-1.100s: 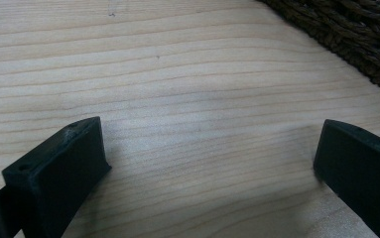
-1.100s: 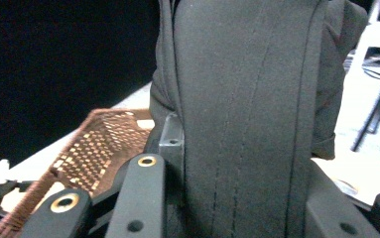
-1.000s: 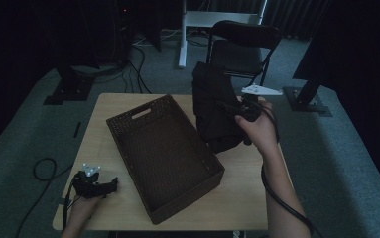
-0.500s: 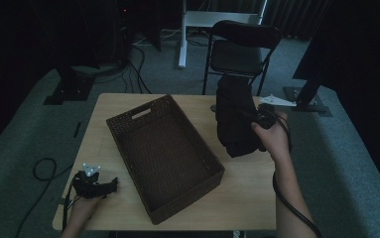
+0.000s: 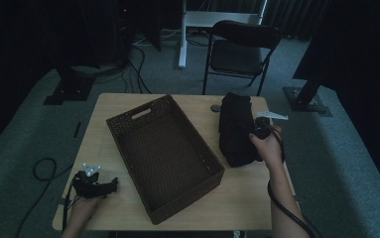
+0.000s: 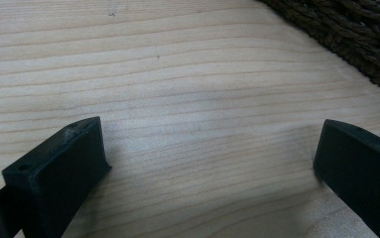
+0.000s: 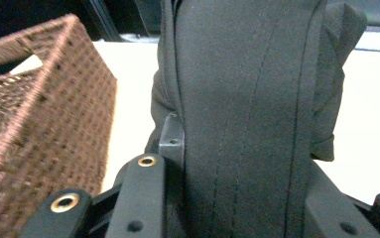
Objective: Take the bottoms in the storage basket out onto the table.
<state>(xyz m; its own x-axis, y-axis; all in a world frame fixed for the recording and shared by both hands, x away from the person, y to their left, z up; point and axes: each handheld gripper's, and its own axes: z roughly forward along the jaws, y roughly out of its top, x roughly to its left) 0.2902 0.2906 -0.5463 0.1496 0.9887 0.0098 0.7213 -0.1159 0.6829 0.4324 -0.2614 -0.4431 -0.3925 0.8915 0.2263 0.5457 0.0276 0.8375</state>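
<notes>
A folded black garment [image 5: 234, 131] lies lengthwise on the wooden table [image 5: 247, 198], just right of a dark woven basket [image 5: 187, 198]. My right gripper [image 5: 257, 134] is shut on the garment's right side, and in the right gripper view the cloth [image 7: 247, 99] fills the space between the jaws, with the basket wall [image 7: 43, 109] to its left. My left gripper [image 5: 110, 186] rests at the table's front left corner, pointing toward the basket. In the left gripper view its jaws [image 6: 207, 163] stand open over bare wood, with the basket's weave [image 6: 356, 34] at the upper right.
A small dark round disc [image 5: 215, 108] lies on the table near the garment's far end. A black folding chair [image 5: 242, 49] and a white desk leg [image 5: 181, 34] stand behind the table. Cables [image 5: 43, 168] trail on the floor at left.
My right hand has carried the black garment down and to the right, from above the basket's right rim to the tabletop beside it. The left gripper has not moved.
</notes>
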